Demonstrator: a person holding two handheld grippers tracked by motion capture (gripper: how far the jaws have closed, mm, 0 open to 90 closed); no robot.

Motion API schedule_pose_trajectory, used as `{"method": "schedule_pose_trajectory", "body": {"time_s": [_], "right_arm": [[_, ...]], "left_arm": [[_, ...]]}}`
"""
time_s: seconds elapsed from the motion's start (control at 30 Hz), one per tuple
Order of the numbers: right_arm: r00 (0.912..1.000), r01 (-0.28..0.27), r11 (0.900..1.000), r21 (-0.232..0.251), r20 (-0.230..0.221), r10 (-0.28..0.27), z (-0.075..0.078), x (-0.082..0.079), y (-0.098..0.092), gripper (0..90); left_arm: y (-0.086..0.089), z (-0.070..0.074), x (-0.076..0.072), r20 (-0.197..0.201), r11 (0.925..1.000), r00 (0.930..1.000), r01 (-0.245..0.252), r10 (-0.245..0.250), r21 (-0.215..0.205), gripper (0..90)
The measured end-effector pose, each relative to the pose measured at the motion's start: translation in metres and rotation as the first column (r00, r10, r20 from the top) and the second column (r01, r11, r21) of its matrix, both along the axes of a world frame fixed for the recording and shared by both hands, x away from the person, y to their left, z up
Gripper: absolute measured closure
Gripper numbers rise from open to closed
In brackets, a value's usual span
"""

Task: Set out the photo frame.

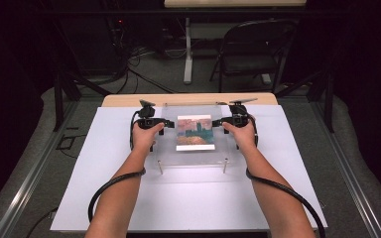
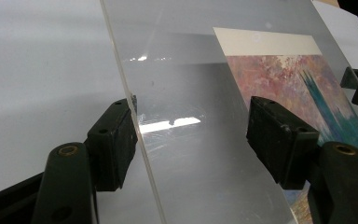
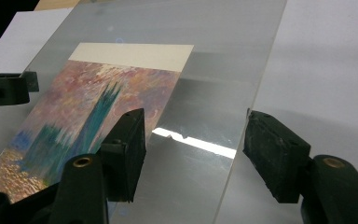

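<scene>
I have both tongs at the clear acrylic sheet (image 1: 193, 134), one on each side of it. The sheet sits near the far middle of the bench (image 1: 129, 198), over the white covering, and it stands on small metal posts (image 1: 159, 167) at its near corners. Under or behind the sheet lies a painted print (image 1: 195, 132) with a pale border strip, showing pink, teal and orange strokes.

My left tongs (image 1: 159, 125) are at the sheet's left edge. In the left gripper view, the left tongs (image 2: 191, 135) stand spread, with the sheet's edge running between the two black jaws: one jaw sits just at the edge on the outer side, the other lies over the sheet's face near the print. I see a clear gap between them, so they are not pinching yet.

My right tongs (image 1: 223, 124) are at the sheet's right edge. In the right gripper view, the right tongs (image 3: 193, 144) are likewise spread, the sheet's edge passing between the jaws, one jaw over the face beside the print, the other just outside the edge over the white covering.
</scene>
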State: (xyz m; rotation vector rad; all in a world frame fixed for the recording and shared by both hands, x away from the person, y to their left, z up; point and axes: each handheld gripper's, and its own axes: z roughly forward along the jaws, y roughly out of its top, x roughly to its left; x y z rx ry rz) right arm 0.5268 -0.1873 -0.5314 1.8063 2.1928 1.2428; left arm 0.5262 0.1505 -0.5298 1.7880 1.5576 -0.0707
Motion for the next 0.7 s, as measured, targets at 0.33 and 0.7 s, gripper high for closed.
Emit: {"method": "schedule_pose_trajectory", "body": {"time_s": [0.33,0.7], "right_arm": [[0.9998,0.020,1.000,-0.023,0.003,-0.020,0.008,-0.003,0.003,39.6],[0.9990,0.015,0.998,-0.056,0.042,-0.013,0.023,-0.012,0.007,39.6]], "left_arm": [[-0.001,0.007,-0.003,0.011,0.9999,0.9999,-0.012,0.011,0.006,34.8],[0.000,0.021,-0.012,0.041,0.9999,0.9991,-0.013,0.013,0.010,37.6]]}}
